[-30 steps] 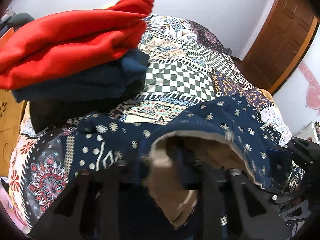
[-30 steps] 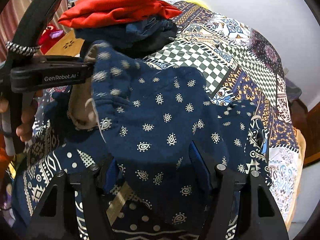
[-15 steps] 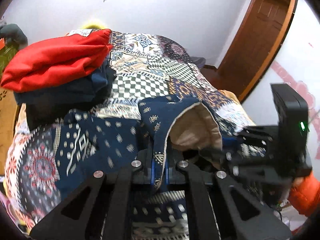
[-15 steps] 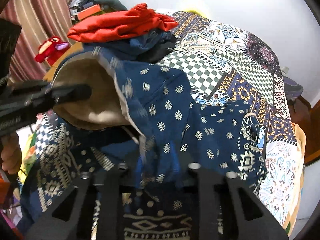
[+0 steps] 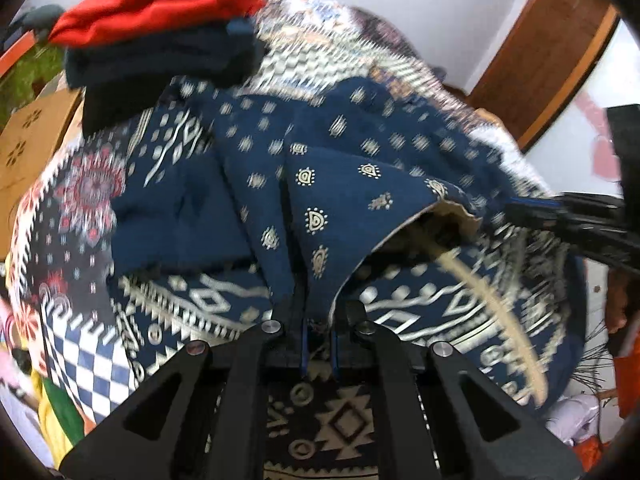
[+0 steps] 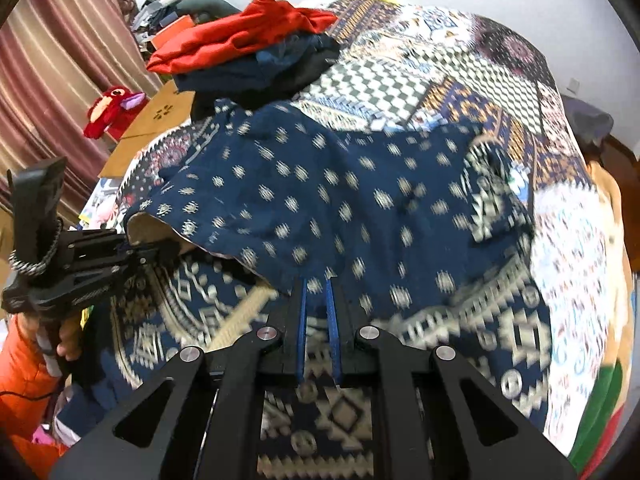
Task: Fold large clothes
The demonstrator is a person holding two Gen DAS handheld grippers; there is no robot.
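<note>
A: Patchwork bedspread (image 6: 420, 80), stack of folded clothes (image 6: 248, 52) at the far side. Where's the navy printed garment (image 6: 340, 200)?

B: Lifted mid-fold. Left gripper (image 5: 319, 344) and right gripper (image 6: 316, 312) each clamp its near edge; next, carry it across evenly.

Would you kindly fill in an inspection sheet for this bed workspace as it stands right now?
Surface: bed with patchwork patterned cover.
Job's things: navy printed garment with tan lining, edge lifted off the bed.
Clutter: folded stack on the bed, red garment on top of dark blue clothes.
Grippers: left gripper and right gripper each shut on the navy garment's edge.
Cables: nothing seen.
Surroundings: striped curtain, red plush toy, wooden door.
</note>
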